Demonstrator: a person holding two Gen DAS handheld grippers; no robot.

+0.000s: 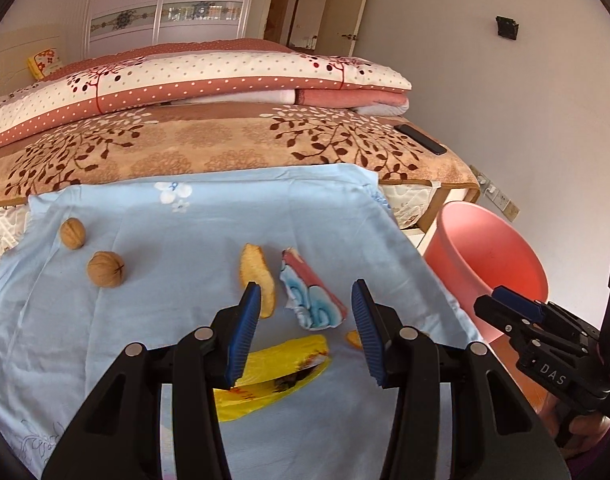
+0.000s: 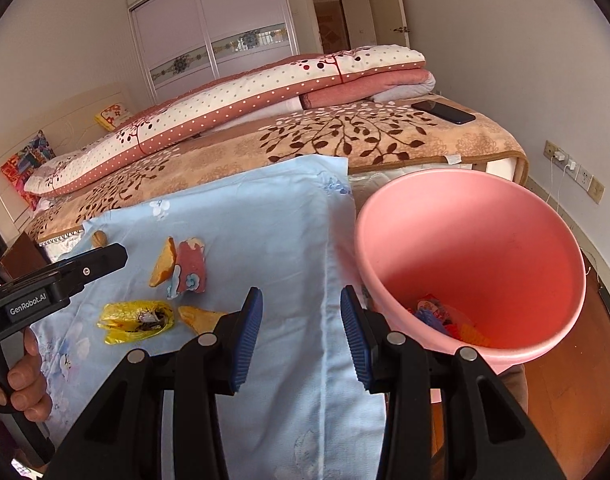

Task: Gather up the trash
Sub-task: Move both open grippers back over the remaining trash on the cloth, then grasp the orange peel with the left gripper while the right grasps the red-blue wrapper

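Note:
Trash lies on a light blue cloth: a pink and blue wrapper, an orange peel, a yellow wrapper and a small peel piece. My left gripper hovers open over the pink and blue wrapper, which shows between its fingers without touching the pads. To the right, my right gripper is open with nothing in it, above bare cloth beside the pink bin. Colourful trash sits at the bin's bottom. The right wrist view also shows the wrappers and peels.
Two walnuts rest on the cloth's left side. Behind the cloth, the bed holds a brown leaf-patterned blanket, folded quilts and a black phone. The pink bin stands on the floor off the cloth's right edge.

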